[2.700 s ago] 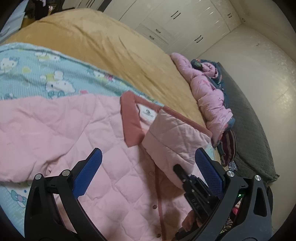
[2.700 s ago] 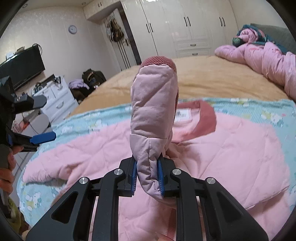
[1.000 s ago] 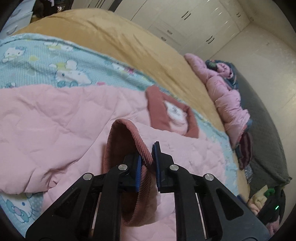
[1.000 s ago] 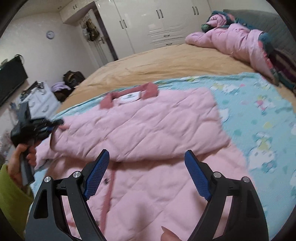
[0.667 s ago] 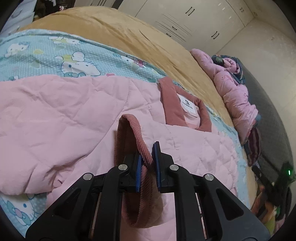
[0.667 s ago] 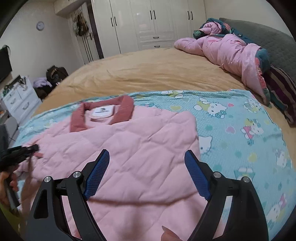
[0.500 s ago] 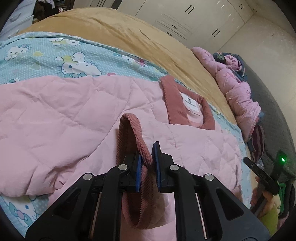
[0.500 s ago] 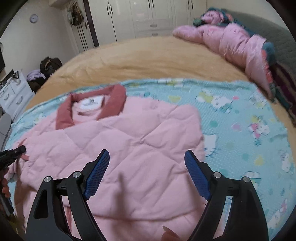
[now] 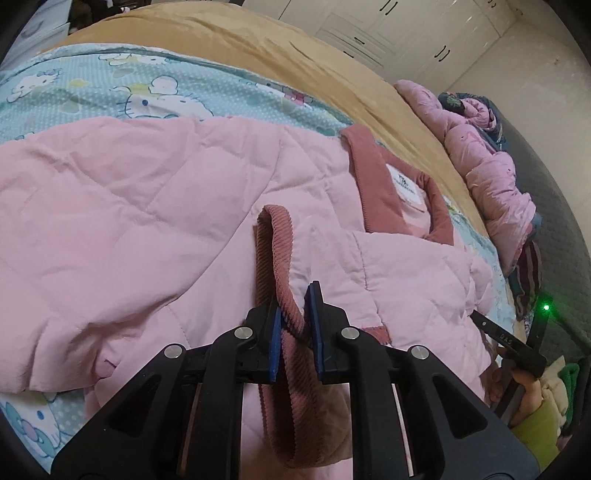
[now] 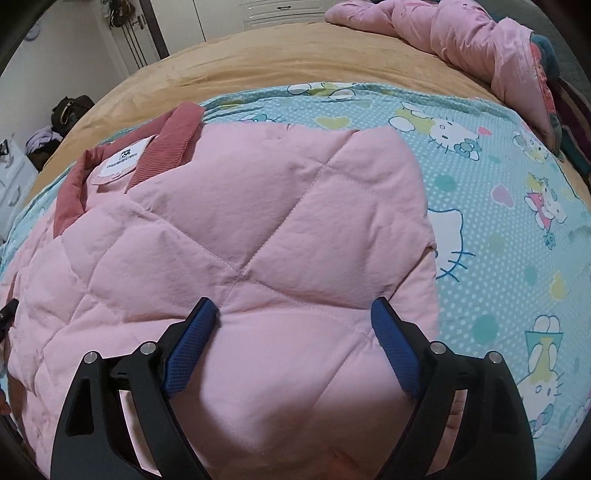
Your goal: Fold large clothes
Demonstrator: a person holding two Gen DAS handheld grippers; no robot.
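A pink quilted jacket (image 9: pixel 129 206) lies spread on a blue Hello Kitty sheet (image 9: pixel 110 81), its dark pink ribbed collar (image 9: pixel 373 184) with a white label toward the far side. My left gripper (image 9: pixel 295 314) is shut on the ribbed sleeve cuff (image 9: pixel 277 258), held over the jacket's body. In the right wrist view the jacket (image 10: pixel 240 240) has its right side folded in, collar (image 10: pixel 173 144) at upper left. My right gripper (image 10: pixel 295 317) is open, low over the folded panel, holding nothing.
The sheet (image 10: pixel 498 166) lies on a tan bedspread (image 10: pixel 258 62). A rumpled pink quilt (image 10: pixel 461 40) lies by the grey headboard (image 9: pixel 546 206). White wardrobes (image 9: pixel 388 29) stand behind the bed, and a dark bag (image 10: pixel 70 110) sits on the floor at left.
My right gripper has moved down and closer to the folded jacket panel, still open. My left gripper keeps its hold on the cuff and has shifted only slightly.
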